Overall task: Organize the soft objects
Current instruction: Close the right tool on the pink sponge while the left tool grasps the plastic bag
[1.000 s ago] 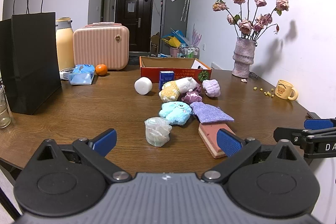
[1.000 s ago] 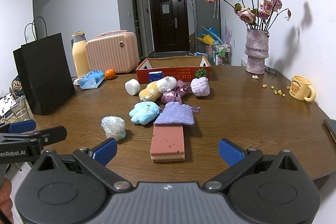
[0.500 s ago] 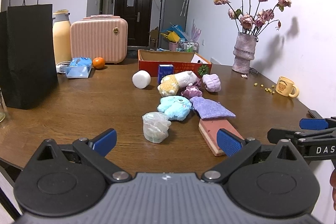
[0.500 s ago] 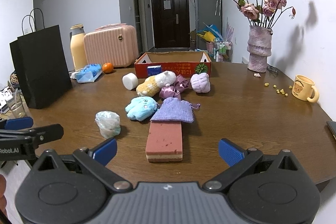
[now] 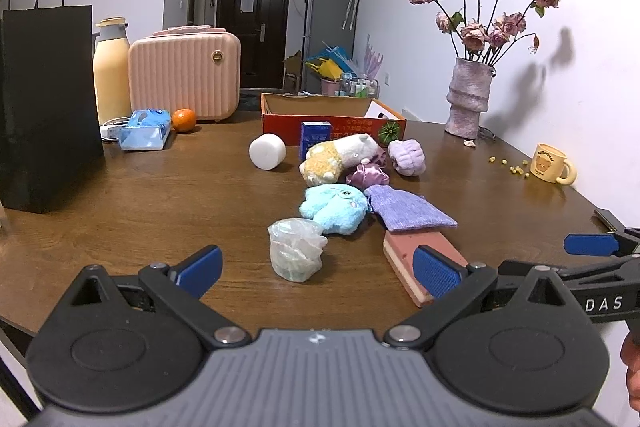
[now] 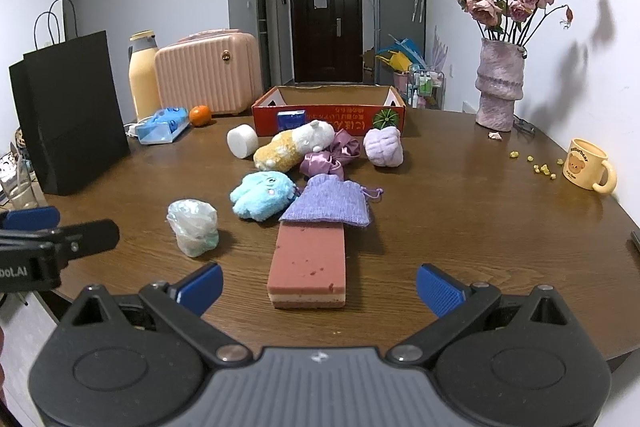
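Both the left claw (image 5: pixel 318 269) and the right claw (image 6: pixel 318 287) hover spread wide and empty over the near edge of the table (image 6: pixel 460 211). The soft objects lie at 12 o'clock: a pink sponge (image 6: pixel 307 269) nearest, a purple pouch (image 6: pixel 328 207) touching its far end, a blue plush (image 6: pixel 262 195) at 11 o'clock, and the red box (image 6: pixel 328 113) beyond.
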`<act>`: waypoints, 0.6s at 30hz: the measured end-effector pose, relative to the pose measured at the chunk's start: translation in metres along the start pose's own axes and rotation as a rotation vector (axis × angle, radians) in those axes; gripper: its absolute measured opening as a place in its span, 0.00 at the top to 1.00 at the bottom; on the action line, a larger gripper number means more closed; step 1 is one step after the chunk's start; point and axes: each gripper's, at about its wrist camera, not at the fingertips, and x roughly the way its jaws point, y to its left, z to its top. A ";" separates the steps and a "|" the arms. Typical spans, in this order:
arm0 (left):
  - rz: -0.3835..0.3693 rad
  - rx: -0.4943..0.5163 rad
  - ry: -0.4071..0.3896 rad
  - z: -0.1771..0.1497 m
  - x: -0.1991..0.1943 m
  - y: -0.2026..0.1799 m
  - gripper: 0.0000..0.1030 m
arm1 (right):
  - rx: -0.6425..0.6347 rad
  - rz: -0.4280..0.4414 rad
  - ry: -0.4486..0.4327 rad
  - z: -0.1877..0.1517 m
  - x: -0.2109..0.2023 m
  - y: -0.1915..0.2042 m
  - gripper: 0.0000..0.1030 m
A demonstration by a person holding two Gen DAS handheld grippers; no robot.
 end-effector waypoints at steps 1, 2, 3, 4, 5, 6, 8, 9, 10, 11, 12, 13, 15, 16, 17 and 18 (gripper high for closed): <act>0.000 -0.002 0.001 0.001 0.002 0.001 0.00 | -0.001 0.000 0.003 0.000 0.002 0.000 0.00; -0.001 -0.005 0.002 0.001 0.004 0.001 0.00 | -0.002 0.002 0.007 0.000 0.005 0.000 0.00; -0.001 -0.007 0.003 0.002 0.006 0.002 0.00 | -0.004 0.002 0.012 0.000 0.007 0.001 0.00; -0.002 -0.007 0.004 0.002 0.008 0.002 0.00 | -0.006 0.002 0.016 0.000 0.010 0.001 0.00; -0.003 -0.008 0.004 0.002 0.010 0.002 0.00 | -0.008 0.001 0.020 0.001 0.013 0.002 0.00; -0.002 -0.007 0.005 0.002 0.011 0.003 0.00 | -0.010 0.000 0.023 0.001 0.015 0.002 0.00; -0.003 -0.007 0.007 0.002 0.014 0.003 0.00 | -0.012 0.001 0.031 0.001 0.019 0.003 0.00; -0.005 -0.007 0.006 0.002 0.015 0.004 0.00 | -0.012 0.001 0.034 0.001 0.022 0.003 0.00; -0.003 -0.007 0.005 0.002 0.015 0.004 0.00 | -0.012 0.001 0.038 0.001 0.025 0.004 0.00; -0.002 -0.006 0.004 0.002 0.016 0.005 0.00 | -0.012 0.001 0.042 0.002 0.028 0.004 0.00; -0.001 -0.006 0.002 0.002 0.018 0.005 0.00 | -0.012 0.002 0.045 0.001 0.030 0.005 0.00; 0.001 -0.006 0.002 0.003 0.019 0.006 0.00 | -0.014 0.002 0.048 0.001 0.032 0.005 0.00; 0.004 -0.009 0.003 0.003 0.023 0.008 0.00 | -0.019 0.003 0.056 0.001 0.039 0.007 0.00; 0.003 -0.012 0.004 0.004 0.025 0.009 0.00 | -0.021 0.004 0.061 0.001 0.042 0.008 0.00; 0.005 -0.014 0.005 0.004 0.027 0.010 0.00 | -0.023 0.005 0.066 0.001 0.045 0.008 0.00; 0.006 -0.016 0.006 0.004 0.029 0.011 0.00 | -0.025 0.006 0.070 0.001 0.048 0.009 0.00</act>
